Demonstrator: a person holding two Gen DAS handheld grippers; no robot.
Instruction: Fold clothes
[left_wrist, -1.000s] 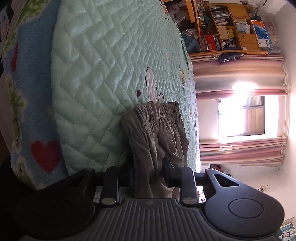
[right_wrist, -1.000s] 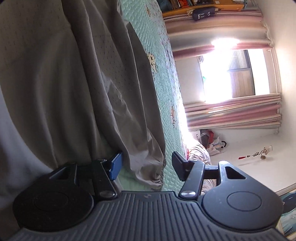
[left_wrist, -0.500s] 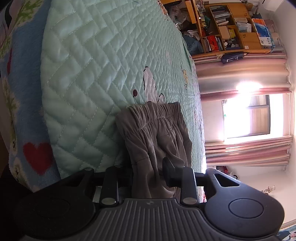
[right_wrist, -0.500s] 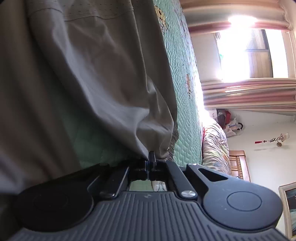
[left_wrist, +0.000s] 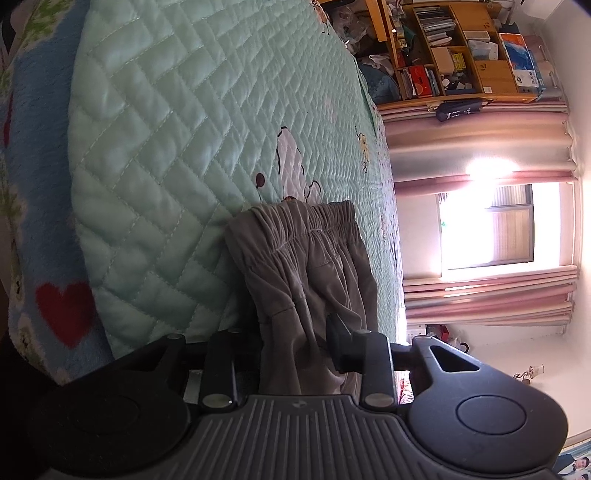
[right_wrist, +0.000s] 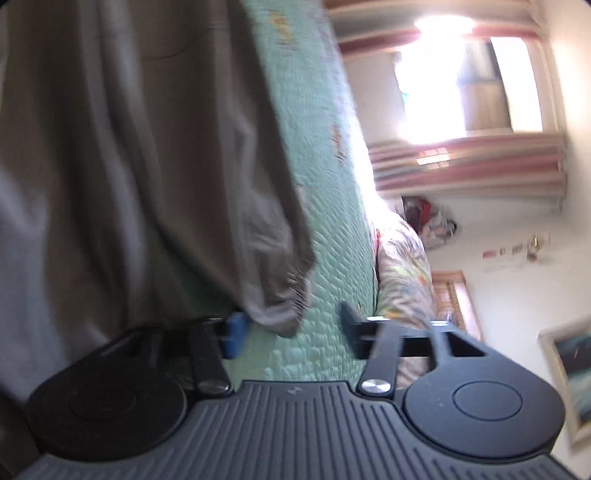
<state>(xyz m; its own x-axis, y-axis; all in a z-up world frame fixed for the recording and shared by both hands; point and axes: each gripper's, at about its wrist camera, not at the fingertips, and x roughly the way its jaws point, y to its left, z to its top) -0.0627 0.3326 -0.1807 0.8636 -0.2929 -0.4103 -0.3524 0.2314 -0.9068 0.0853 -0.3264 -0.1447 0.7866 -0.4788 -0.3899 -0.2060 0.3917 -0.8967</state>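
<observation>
Grey trousers (left_wrist: 306, 258) with a gathered elastic waistband lie on the mint-green quilted bed cover (left_wrist: 184, 129). In the left wrist view my left gripper (left_wrist: 295, 347) is shut on a fold of them, the cloth bunched between its fingers, and its jaws are easing open. In the blurred right wrist view the same grey cloth (right_wrist: 147, 166) fills the left half. My right gripper (right_wrist: 291, 330) is opening. The hem's tip hangs between its fingers near the blue pad (right_wrist: 234, 334), and the other finger is apart from it, over the quilt (right_wrist: 332, 221).
A blue fleece blanket with a red heart (left_wrist: 62, 310) borders the quilt on the left. A wooden bookshelf (left_wrist: 461, 55), striped curtains and a bright window (left_wrist: 491, 229) lie beyond the bed. A floral pillow (right_wrist: 402, 266) sits at the bed's end.
My right gripper closed fully half a second ago and now stands wide, having slid sideways along the trousers' hem. The left gripper keeps its place with the cloth in it.
</observation>
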